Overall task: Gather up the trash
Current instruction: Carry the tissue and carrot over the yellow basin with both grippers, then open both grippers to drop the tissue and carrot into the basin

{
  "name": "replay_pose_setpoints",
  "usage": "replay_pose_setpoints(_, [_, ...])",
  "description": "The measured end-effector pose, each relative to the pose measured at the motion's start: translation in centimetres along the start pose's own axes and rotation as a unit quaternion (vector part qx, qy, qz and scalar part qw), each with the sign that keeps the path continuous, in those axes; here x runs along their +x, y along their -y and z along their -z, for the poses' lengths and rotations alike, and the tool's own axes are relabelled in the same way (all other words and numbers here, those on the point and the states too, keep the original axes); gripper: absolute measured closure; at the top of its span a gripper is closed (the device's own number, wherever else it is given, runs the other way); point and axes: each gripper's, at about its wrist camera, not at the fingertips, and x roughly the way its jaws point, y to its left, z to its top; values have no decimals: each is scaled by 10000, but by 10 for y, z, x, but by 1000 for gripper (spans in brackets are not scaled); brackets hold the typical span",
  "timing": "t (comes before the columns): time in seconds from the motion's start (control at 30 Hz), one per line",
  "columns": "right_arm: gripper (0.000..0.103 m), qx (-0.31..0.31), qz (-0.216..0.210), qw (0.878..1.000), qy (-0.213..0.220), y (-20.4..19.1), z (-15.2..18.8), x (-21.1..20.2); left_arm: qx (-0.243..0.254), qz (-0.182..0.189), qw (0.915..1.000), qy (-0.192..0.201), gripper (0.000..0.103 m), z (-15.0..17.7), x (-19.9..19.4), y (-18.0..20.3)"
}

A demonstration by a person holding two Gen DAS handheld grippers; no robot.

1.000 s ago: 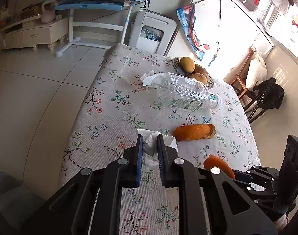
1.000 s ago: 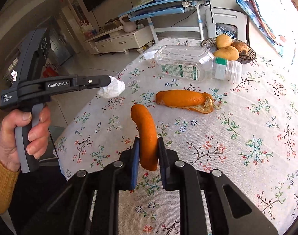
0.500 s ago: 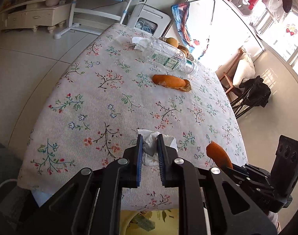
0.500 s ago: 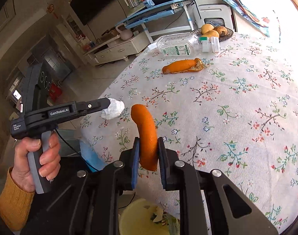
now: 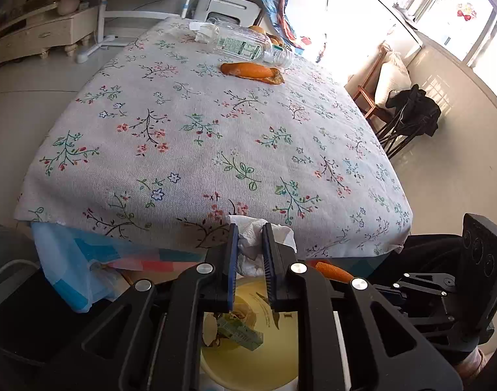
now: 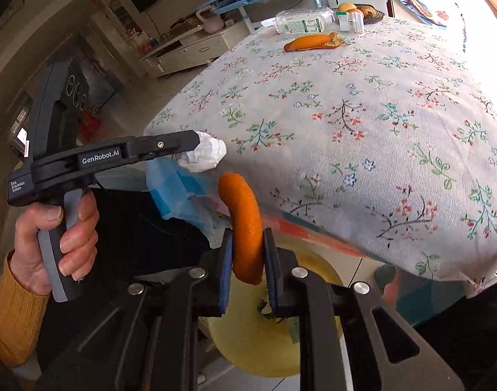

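Note:
My left gripper [image 5: 250, 244] is shut on a crumpled white tissue [image 5: 253, 242], held past the near edge of the floral table above a yellow bin [image 5: 248, 355]. My right gripper [image 6: 247, 257] is shut on a curved orange peel [image 6: 245, 224], also over the yellow bin [image 6: 248, 348]. The right wrist view shows the left gripper [image 6: 196, 141] with the tissue [image 6: 204, 154] just left of the peel. On the far table lie a second orange peel [image 5: 251, 71] and a clear plastic bottle [image 5: 245, 45] beside another tissue [image 5: 198, 31].
The yellow bin holds scraps and a small green carton [image 5: 240, 334]. A blue plastic bag [image 5: 72, 260] hangs under the table edge. A fruit basket [image 6: 362, 11] sits at the far end. A chair with dark clothing [image 5: 411, 114] stands right of the table.
Both grippers drew back from the table middle to beyond its near edge and slightly down. The yellow bin has come into view beneath them. Tissue and peel stay gripped.

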Motion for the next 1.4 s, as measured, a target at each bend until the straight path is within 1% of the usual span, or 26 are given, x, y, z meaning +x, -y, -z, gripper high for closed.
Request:
replay_pose_setpoints(0.13, [84, -82, 90, 9995, -278, -7, 18, 6, 296, -83, 9994, -170, 89, 18, 1, 15])
replay_pose_setpoints(0.27, [84, -167, 171, 9990, -364, -14, 28, 7, 493, -171, 9983, -253, 89, 34, -2, 23])
replay_pose_setpoints(0.37, [81, -271, 207, 9977, -591, -18, 36, 14, 552, -238, 9975, -372, 89, 43, -3, 23])
replay_pose_setpoints(0.43, [76, -343, 333, 9970, -616, -21, 39, 15, 576, -287, 9966, -514, 89, 48, 0, 23])
replay_pose_setpoints(0.5, [67, -252, 362, 9979, -480, -17, 40, 8, 618, -343, 9952, -674, 89, 54, 6, 24])
replay_pose_setpoints(0.57, [58, -3, 322, 9991, -282, -7, 39, 1, 680, -326, 9934, -862, 89, 58, 12, 26])
replay_pose_setpoints(0.63, [56, 256, 219, 9994, -87, 2, 36, -4, 765, -242, 9898, -1177, 86, 64, 22, 29])
replay_pose_setpoints(0.7, [51, 395, 113, 9991, 92, 6, 34, -11, 885, -362, 9869, -1300, 80, 69, 29, 33])
replay_pose_setpoints(0.73, [49, 433, 89, 9989, 183, 7, 33, -14, 930, -401, 9863, -1300, 73, 69, 29, 34])
replay_pose_setpoints(0.77, [45, 462, 69, 9986, 259, 9, 33, -16, 949, -429, 9864, -1270, 69, 68, 29, 35])
replay_pose_setpoints(0.83, [43, 546, 13, 9978, 363, 10, 32, -19, 946, -487, 9878, -1141, 55, 66, 26, 35])
replay_pose_setpoints(0.9, [39, 655, -35, 9971, 390, 12, 31, -20, 928, -582, 9892, -969, 50, 62, 20, 34])
replay_pose_setpoints(0.93, [38, 705, -54, 9967, 392, 14, 31, -19, 914, -631, 9900, -867, 48, 60, 17, 33])
replay_pose_setpoints(1.0, [37, 789, -80, 9960, 419, 16, 30, -21, 847, -699, 9922, -586, 45, 54, 8, 32])
replay_pose_setpoints(1.07, [35, 837, -102, 9954, 450, 18, 30, -23, 698, -650, 9951, -260, 42, 48, -4, 28])
replay_pose_setpoints(1.13, [34, 841, -106, 9954, 437, 18, 30, -25, 506, -613, 9968, 71, 37, 42, -15, 23])
replay_pose_setpoints(1.17, [34, 831, -105, 9956, 425, 18, 30, -24, 403, -597, 9972, 222, 36, 39, -20, 20])
replay_pose_setpoints(1.3, [32, 845, -183, 9955, 392, 15, 28, -22, 13, -601, 9960, 667, 34, 31, -37, 6])
replay_pose_setpoints(1.4, [32, 970, -306, 9940, 407, 18, 22, -20, -85, -678, 9930, 964, 34, 25, -51, 2])
